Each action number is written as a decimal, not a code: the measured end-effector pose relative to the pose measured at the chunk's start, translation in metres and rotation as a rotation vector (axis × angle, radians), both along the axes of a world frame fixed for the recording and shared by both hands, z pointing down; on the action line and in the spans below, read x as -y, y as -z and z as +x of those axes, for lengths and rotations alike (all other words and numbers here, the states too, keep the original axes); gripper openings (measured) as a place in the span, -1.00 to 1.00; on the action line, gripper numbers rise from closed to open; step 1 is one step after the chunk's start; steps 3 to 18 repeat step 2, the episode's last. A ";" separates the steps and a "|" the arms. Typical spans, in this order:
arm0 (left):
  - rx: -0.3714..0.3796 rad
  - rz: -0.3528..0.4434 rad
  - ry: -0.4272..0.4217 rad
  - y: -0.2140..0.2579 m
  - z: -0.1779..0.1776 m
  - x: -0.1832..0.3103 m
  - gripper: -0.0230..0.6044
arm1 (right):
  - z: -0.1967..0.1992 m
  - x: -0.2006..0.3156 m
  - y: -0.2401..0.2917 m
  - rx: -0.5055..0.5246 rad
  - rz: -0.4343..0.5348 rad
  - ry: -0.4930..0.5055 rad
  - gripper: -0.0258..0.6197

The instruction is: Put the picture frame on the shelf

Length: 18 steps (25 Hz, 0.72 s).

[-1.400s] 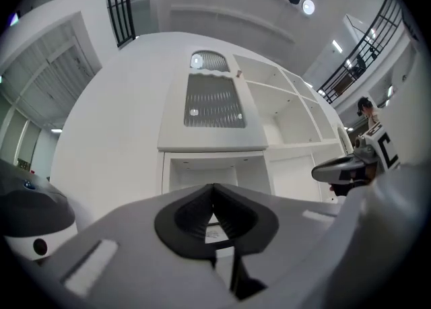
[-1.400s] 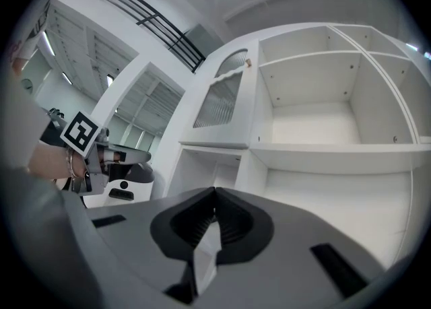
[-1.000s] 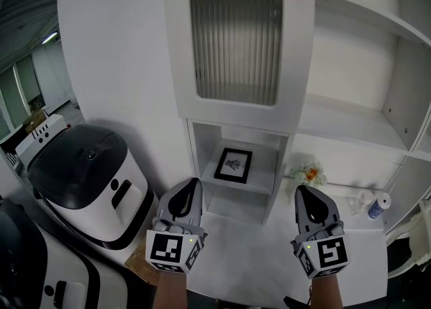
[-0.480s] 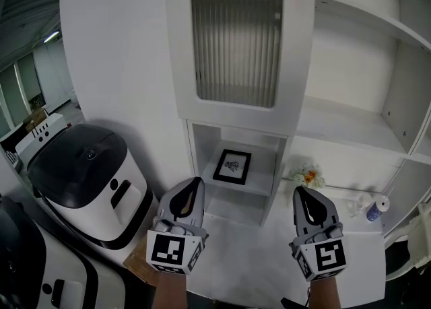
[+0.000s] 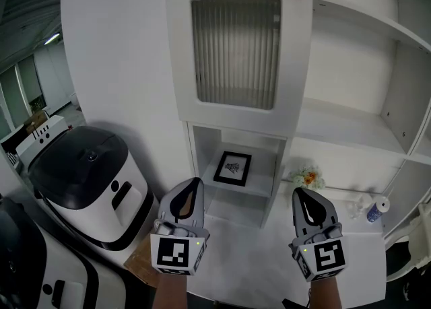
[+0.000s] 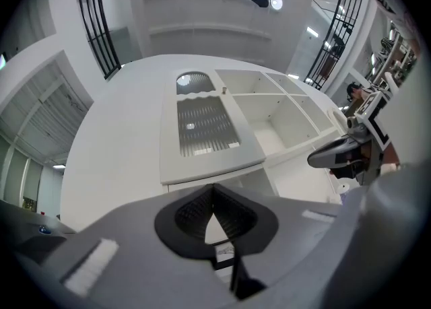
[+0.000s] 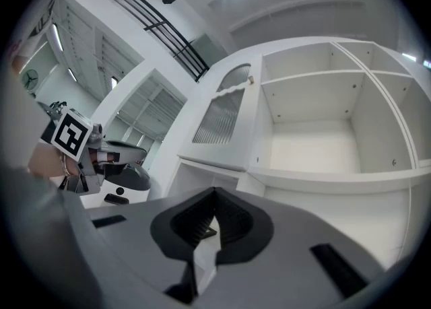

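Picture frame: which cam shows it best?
Head view. The picture frame shows whole there, sitting in the open cubby under the ribbed door, with its black border and pale print visible. The left gripper view catches only a sliver of it, low in the picture; the right gripper view shows only a dark corner.

Head view: high, faces forward and steeply down; left gripper (image 5: 194, 183) and right gripper (image 5: 301, 192) near, at bottom edge; door (image 5: 236, 52) farther ahead.
Gripper views: low, along own jaws, tilted up toward ceiling (image 6: 202, 5); each catches other gripper at side edge.
All three share door.
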<state>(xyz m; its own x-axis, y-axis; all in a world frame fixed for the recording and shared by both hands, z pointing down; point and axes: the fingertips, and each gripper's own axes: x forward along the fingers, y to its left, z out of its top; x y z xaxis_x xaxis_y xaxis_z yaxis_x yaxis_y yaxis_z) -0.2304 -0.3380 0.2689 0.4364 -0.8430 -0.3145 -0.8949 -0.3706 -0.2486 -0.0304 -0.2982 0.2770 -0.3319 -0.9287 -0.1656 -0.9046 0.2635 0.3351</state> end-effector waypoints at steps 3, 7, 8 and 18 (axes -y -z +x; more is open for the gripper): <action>-0.018 0.003 0.011 0.001 -0.003 0.001 -0.90 | 0.000 0.001 0.000 -0.004 -0.001 -0.002 -0.90; -0.018 0.003 0.011 0.001 -0.003 0.001 -0.90 | 0.000 0.001 0.000 -0.004 -0.001 -0.002 -0.90; -0.018 0.003 0.011 0.001 -0.003 0.001 -0.90 | 0.000 0.001 0.000 -0.004 -0.001 -0.002 -0.90; -0.018 0.003 0.011 0.001 -0.003 0.001 -0.90 | 0.000 0.001 0.000 -0.004 -0.001 -0.002 -0.90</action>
